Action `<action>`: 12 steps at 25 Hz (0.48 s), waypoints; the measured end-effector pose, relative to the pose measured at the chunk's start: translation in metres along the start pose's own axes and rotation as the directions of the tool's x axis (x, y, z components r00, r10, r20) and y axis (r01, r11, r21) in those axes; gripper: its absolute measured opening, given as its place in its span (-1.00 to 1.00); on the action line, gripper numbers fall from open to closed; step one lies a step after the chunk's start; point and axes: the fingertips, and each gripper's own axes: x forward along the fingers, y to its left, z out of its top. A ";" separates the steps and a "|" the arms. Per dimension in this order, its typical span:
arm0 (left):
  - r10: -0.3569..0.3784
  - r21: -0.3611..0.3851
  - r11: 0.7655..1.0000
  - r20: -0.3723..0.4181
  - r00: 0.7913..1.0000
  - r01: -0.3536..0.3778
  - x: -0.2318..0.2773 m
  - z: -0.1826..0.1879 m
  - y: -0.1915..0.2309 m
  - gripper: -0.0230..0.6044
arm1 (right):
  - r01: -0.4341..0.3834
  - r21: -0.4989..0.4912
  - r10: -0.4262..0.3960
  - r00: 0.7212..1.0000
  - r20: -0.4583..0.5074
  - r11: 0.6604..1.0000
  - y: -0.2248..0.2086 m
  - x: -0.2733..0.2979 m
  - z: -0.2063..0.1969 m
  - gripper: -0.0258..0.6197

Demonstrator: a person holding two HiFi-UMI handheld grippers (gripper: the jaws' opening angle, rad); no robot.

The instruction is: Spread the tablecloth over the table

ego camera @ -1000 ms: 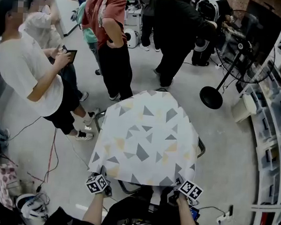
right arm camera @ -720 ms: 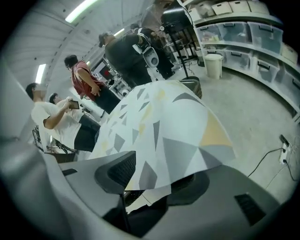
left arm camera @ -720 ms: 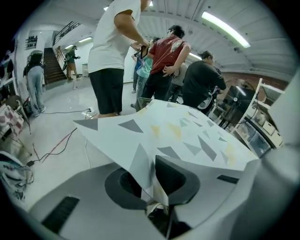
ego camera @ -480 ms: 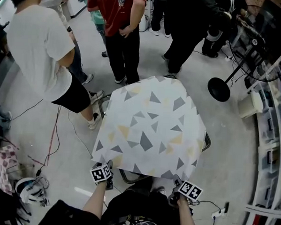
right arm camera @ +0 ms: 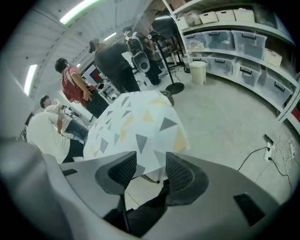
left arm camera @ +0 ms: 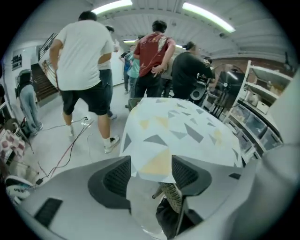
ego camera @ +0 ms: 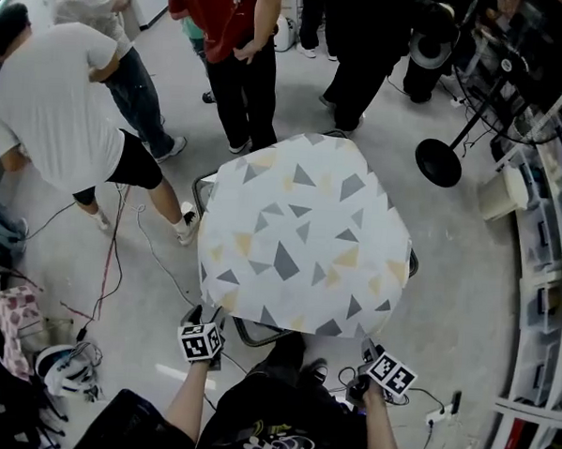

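The white tablecloth (ego camera: 299,239) with grey and yellow triangles lies draped over the small table, its edges hanging down all round. My left gripper (ego camera: 200,329) is off the cloth's near left corner, a little back from it. Its jaws have just been opening and stand open. In the left gripper view the hanging corner of the tablecloth (left arm camera: 154,161) shows between the pads without touching them, beyond the left gripper (left arm camera: 151,174). My right gripper (ego camera: 372,357) is below the near right corner. Its jaws have just opened wide and then eased in slightly. The right gripper (right arm camera: 149,173) holds nothing, with the tablecloth (right arm camera: 136,122) ahead.
Several people stand at the table's far side and left, one in a white shirt (ego camera: 52,113). A fan stand's base (ego camera: 438,162) is at the right, with shelves of bins (ego camera: 550,280) beyond. Cables (ego camera: 110,257) and a power strip (ego camera: 437,417) lie on the floor.
Both grippers have let go of the cloth's near edge, opened, and drawn back toward me. The cloth's near edge now hangs free. The person in white has stepped left.
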 end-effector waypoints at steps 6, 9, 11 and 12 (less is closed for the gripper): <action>-0.167 0.152 0.977 0.111 0.980 0.149 -0.028 0.022 -0.087 -0.17 | -0.136 -0.161 0.153 0.984 0.094 0.977 0.022 -0.035 0.031 -0.35; -0.275 0.278 0.933 0.133 0.952 0.231 -0.050 0.026 -0.136 -0.17 | -0.220 -0.240 0.250 0.963 0.103 0.946 0.041 -0.055 0.034 -0.44; -0.349 0.364 0.887 0.128 0.928 0.283 -0.069 0.025 -0.171 -0.17 | -0.258 -0.283 0.299 0.948 0.109 0.924 0.051 -0.072 0.036 -0.52; -0.383 0.399 0.864 0.123 0.916 0.308 -0.078 0.024 -0.188 -0.17 | -0.277 -0.304 0.323 0.940 0.111 0.912 0.055 -0.081 0.037 -0.56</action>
